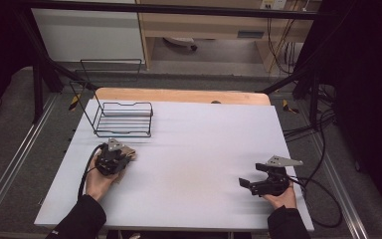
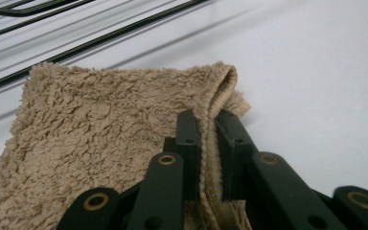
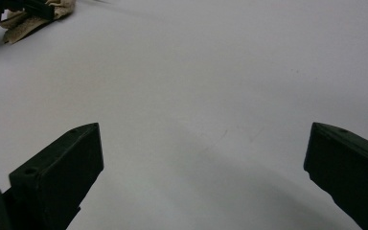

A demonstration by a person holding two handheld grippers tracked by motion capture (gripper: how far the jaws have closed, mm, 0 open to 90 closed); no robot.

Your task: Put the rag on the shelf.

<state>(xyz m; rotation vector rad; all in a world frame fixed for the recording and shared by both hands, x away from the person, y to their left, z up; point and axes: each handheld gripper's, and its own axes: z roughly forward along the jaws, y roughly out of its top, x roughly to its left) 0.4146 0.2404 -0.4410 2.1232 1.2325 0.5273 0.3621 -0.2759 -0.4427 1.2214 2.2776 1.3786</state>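
- High view: the left gripper (image 1: 113, 158) sits on a tan fuzzy towel (image 1: 128, 152) near the wire rack (image 1: 124, 119) on the white table (image 1: 189, 149).
- Left gripper view: its jaws pinch the towel's folded edge.
- Right gripper view: the right gripper (image 3: 203, 167) is wide open, holding nothing.

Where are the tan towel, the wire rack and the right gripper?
tan towel (image 2: 100, 124), left gripper view, on its fluffy top face.
wire rack (image 1: 124, 119), high view, on its barred floor.
right gripper (image 3: 203, 177), right gripper view, midway between its open jaws.
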